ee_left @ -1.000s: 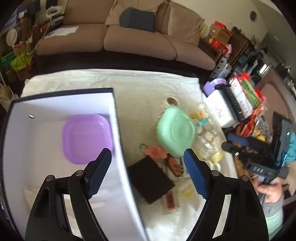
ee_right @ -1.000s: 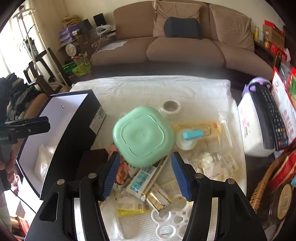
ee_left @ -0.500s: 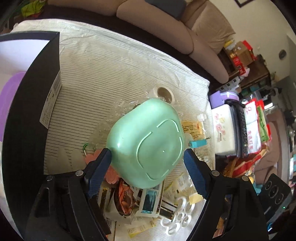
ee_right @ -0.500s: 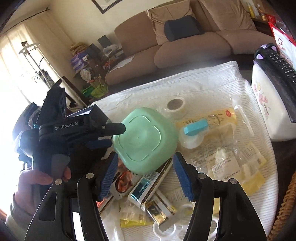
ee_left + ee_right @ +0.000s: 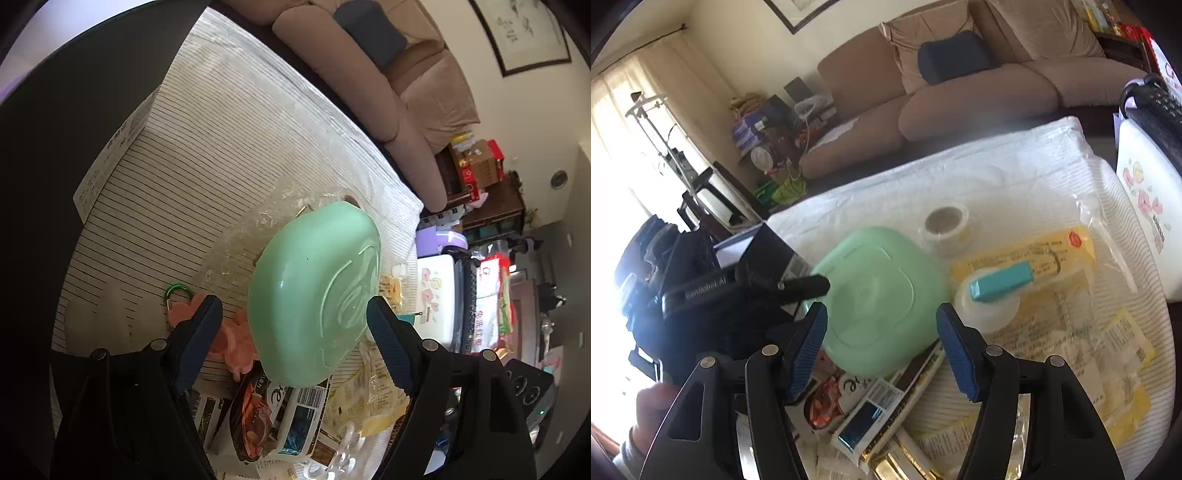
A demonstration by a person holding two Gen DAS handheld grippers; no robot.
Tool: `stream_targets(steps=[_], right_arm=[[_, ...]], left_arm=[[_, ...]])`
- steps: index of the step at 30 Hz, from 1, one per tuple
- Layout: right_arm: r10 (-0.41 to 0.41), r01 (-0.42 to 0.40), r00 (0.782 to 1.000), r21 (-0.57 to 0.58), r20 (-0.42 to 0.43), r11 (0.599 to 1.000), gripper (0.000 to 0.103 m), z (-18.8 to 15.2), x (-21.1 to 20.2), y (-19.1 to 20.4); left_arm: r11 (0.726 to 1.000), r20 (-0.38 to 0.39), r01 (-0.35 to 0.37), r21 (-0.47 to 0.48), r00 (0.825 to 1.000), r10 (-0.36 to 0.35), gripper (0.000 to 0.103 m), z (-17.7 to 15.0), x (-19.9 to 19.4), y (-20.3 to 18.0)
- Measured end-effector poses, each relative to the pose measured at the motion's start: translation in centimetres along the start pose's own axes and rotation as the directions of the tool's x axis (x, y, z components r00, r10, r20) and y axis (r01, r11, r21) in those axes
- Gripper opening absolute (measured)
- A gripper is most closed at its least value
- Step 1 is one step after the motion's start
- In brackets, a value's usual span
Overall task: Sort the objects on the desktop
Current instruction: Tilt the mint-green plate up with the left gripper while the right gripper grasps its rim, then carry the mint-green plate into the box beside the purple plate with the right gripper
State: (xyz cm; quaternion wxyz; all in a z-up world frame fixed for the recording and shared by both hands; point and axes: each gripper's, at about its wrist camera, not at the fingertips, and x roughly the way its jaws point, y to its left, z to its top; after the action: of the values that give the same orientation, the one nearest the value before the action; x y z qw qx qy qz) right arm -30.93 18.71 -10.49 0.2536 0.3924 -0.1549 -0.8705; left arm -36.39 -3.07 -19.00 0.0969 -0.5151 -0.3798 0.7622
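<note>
A mint green bowl (image 5: 314,295) lies upside down on a pile of packets on the striped white cloth; it also shows in the right wrist view (image 5: 875,299). My left gripper (image 5: 295,332) is open, with its blue pads on either side of the bowl's near rim, not touching it. My right gripper (image 5: 882,347) is open just in front of the bowl's near edge. The left gripper's body (image 5: 713,291) shows at the left of the right wrist view, its finger over the bowl's left rim. The black storage box (image 5: 74,110) stands to the left.
Around the bowl lie a tape roll (image 5: 945,221), a teal box (image 5: 1001,280) on a clear lid, yellow packets (image 5: 1049,251), a toothpaste box (image 5: 882,410), a pink clip with a green carabiner (image 5: 181,299) and clear plastic wrap. A white appliance (image 5: 1145,206) stands at the right.
My left gripper has swung from over the box and its purple bowl to the green bowl and closed in on it. My right gripper has tilted up and moved slightly nearer.
</note>
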Motion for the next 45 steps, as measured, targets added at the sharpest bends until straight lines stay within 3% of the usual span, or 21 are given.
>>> stream_targets(steps=[5,6,7,8,9,12,16,19,23,25,26,27,28,30,34,36,41,45], right_arm=[[-0.067,0.063,0.995,-0.049,-0.069,0.997,0.064,1.8,3.0,0.3],[-0.075,0.070,0.993,-0.060,-0.095,0.996,0.064,1.7,3.8,0.5],[-0.073,0.065,0.990,-0.072,-0.120,0.995,0.064,1.4,4.3,0.7],[-0.070,0.057,0.988,-0.091,-0.136,0.994,0.066,1.1,4.7,1.2],[-0.073,0.058,0.989,-0.119,-0.126,0.991,0.066,0.8,4.5,1.6],[0.028,-0.043,0.993,-0.121,-0.119,0.992,0.068,0.0,3.1,2.4],[0.025,-0.045,0.993,-0.169,-0.119,0.985,0.073,-1.4,1.1,3.9],[-0.083,0.063,0.995,-0.290,-0.058,0.955,0.083,-2.7,-0.8,5.6],[-0.205,0.198,0.979,-0.386,0.025,0.901,0.083,-4.3,-1.5,5.7],[-0.223,0.204,0.975,-0.375,-0.007,0.904,0.075,-4.5,-0.5,4.5],[-0.219,0.196,0.975,-0.359,-0.023,0.913,0.046,-4.5,-0.1,3.8],[-0.223,0.198,0.974,-0.336,-0.037,0.921,0.037,-4.5,0.3,3.0],[-0.234,0.212,0.971,-0.307,-0.038,0.928,0.028,-4.4,0.5,2.2],[-0.225,0.213,0.974,-0.233,-0.026,0.949,0.022,-4.3,0.3,0.6],[-0.109,0.108,0.993,-0.024,-0.036,0.994,0.018,-3.8,-1.1,-3.0],[-0.062,0.064,0.997,0.053,-0.050,0.997,0.018,-3.9,-1.9,-4.4],[0.115,-0.086,0.990,0.298,-0.082,0.951,0.018,-4.6,-3.5,-7.4],[0.263,-0.217,0.963,0.405,-0.060,0.888,0.018,-4.5,-5.6,-8.1]], left_arm=[[0.999,0.007,0.031,0.020,0.999,-0.031,0.076,0.4,0.5,-0.7],[0.999,-0.003,0.044,0.025,0.999,-0.044,0.065,0.5,0.7,-0.9],[0.998,-0.019,0.050,0.037,0.999,-0.049,0.046,0.5,0.9,-1.3],[0.997,-0.031,0.053,0.053,0.998,-0.051,0.039,0.5,0.8,-1.6],[0.996,-0.030,0.056,0.073,0.998,-0.054,0.037,0.4,0.3,-1.9],[0.986,-0.040,0.090,0.141,0.996,-0.085,0.029,-0.1,-0.8,-3.4],[0.979,-0.111,0.096,0.182,0.991,-0.076,0.022,-1.1,-1.1,-6.1],[0.969,-0.157,0.106,0.223,0.985,-0.071,0.018,-1.9,-0.8,-8.6],[0.953,-0.233,0.106,0.283,0.972,-0.039,0.018,-2.7,0.3,-11.4],[0.948,-0.241,0.101,0.303,0.970,-0.026,0.018,-3.0,0.6,-12.1],[0.947,-0.240,0.102,0.306,0.971,-0.027,0.018,-3.1,0.4,-12.2],[0.944,-0.236,0.113,0.309,0.971,-0.039,0.018,-3.2,0.3,-12.3],[0.941,-0.237,0.133,0.313,0.970,-0.058,0.021,-3.3,0.2,-12.4],[0.936,-0.231,0.154,0.317,0.970,-0.081,0.030,-3.5,-0.3,-12.2],[0.938,-0.103,0.182,0.295,0.982,-0.158,0.073,-2.9,-4.1,-10.3],[0.944,-0.029,0.140,0.299,0.990,-0.138,0.084,-2.5,-5.7,-9.0],[0.952,-0.037,0.051,0.302,0.998,-0.042,0.084,-2.4,-4.7,-6.3],[0.938,-0.088,0.070,0.339,0.995,-0.042,0.084,-3.8,-2.8,-5.9]])
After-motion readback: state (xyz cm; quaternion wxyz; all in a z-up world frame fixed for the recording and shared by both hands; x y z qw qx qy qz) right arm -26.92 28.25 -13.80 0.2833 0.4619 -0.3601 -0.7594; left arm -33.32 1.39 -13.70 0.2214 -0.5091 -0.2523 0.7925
